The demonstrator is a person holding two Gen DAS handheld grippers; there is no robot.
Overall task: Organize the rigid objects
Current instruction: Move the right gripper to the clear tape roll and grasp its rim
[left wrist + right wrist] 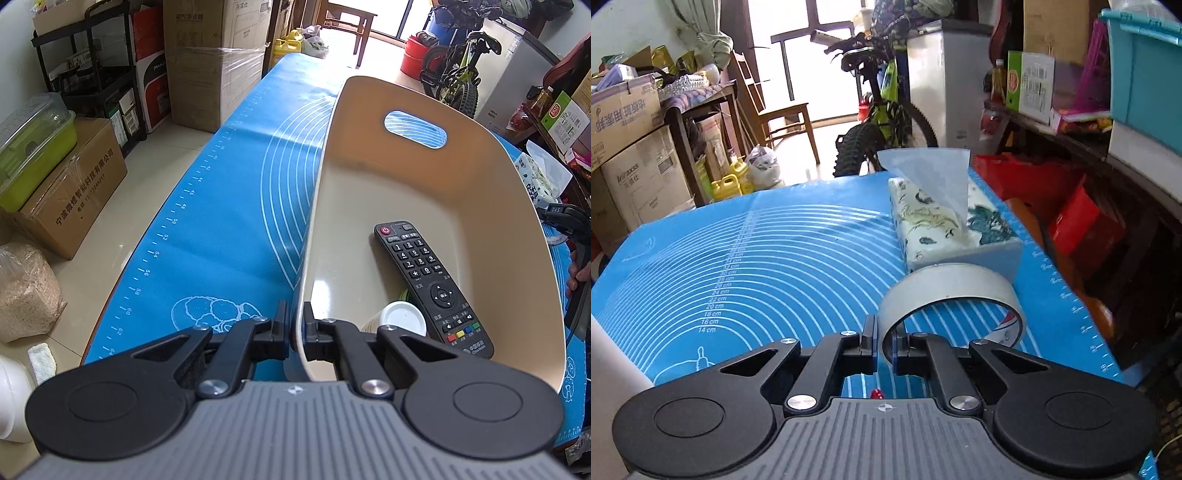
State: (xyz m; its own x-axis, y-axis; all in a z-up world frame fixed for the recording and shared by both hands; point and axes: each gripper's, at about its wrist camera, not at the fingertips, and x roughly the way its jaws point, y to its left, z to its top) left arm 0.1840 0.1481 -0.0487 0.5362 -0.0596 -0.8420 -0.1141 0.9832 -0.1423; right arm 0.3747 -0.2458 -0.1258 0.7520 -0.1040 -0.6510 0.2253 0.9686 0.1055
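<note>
One basket [424,177], one remote [432,284], one white cup [402,317], one tape roll [953,291], one tissue pack [945,225].

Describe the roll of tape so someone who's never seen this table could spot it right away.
Find the blue measuring mat covering the table, then the flower-printed tissue pack near its right edge. The tape roll lies just in front, its wall pinched by the right gripper. It is the only grey ring there.

Glossy smooth plastic bin [480,184], matt black plastic remote [432,284], shiny tape roll [953,288], smooth blue mat [757,266]
</note>
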